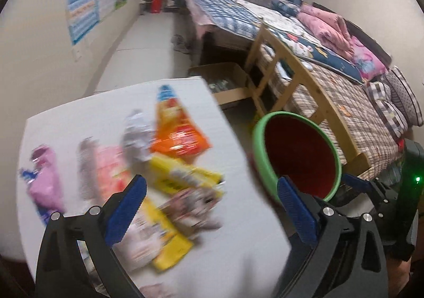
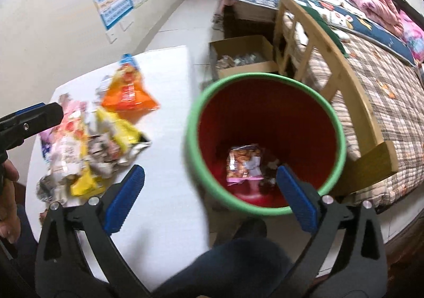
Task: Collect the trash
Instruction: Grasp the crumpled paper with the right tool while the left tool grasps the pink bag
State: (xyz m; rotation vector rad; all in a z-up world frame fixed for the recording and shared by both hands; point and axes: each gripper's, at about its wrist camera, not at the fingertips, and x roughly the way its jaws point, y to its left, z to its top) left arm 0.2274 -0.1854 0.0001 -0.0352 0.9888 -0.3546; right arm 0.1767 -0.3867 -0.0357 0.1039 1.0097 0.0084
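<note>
Both grippers are released, jaws spread wide and empty: the left gripper (image 1: 212, 208) over the wrapper pile (image 1: 169, 186) on the white table (image 1: 238, 218), the right gripper (image 2: 210, 198) above the green-rimmed red bin (image 2: 336, 123) beside that table; a snack packet (image 2: 243, 163) lies inside the bin
</note>
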